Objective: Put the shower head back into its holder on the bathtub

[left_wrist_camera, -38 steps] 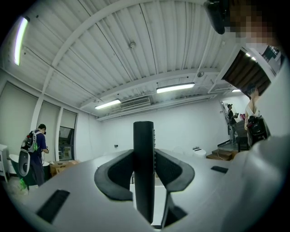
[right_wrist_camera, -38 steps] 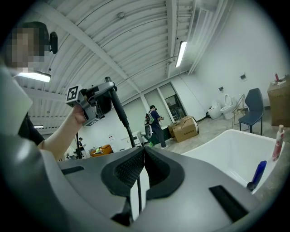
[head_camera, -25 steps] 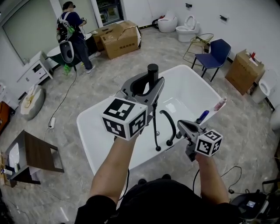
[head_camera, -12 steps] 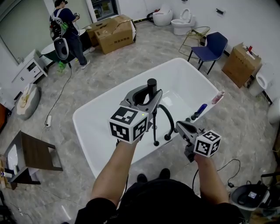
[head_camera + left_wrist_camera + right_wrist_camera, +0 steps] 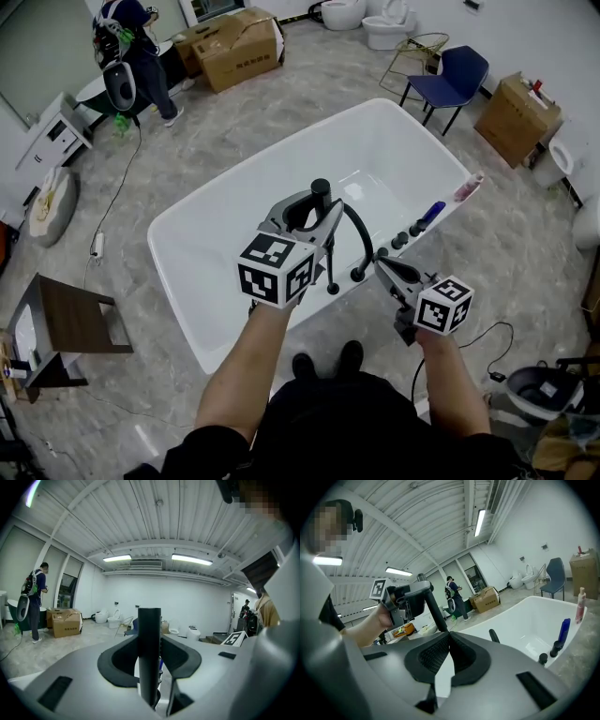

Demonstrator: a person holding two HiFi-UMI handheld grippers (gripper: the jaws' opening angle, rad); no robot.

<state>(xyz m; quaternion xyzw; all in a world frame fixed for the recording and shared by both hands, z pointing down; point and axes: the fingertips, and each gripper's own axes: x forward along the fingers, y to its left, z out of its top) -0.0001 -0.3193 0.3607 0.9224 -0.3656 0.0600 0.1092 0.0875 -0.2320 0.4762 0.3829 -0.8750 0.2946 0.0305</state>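
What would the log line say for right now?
left claw: shut on shower head | right claw: shut, empty | shower head: held over bathtub

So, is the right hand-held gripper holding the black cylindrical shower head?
No, the left hand-held gripper clamps the black cylindrical shower head; the right hand-held gripper is shut, empty.

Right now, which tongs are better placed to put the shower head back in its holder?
Left. The left tongs grip the black cylindrical shower head upright, near the black fittings on the white bathtub rim; the right tongs are shut and empty.
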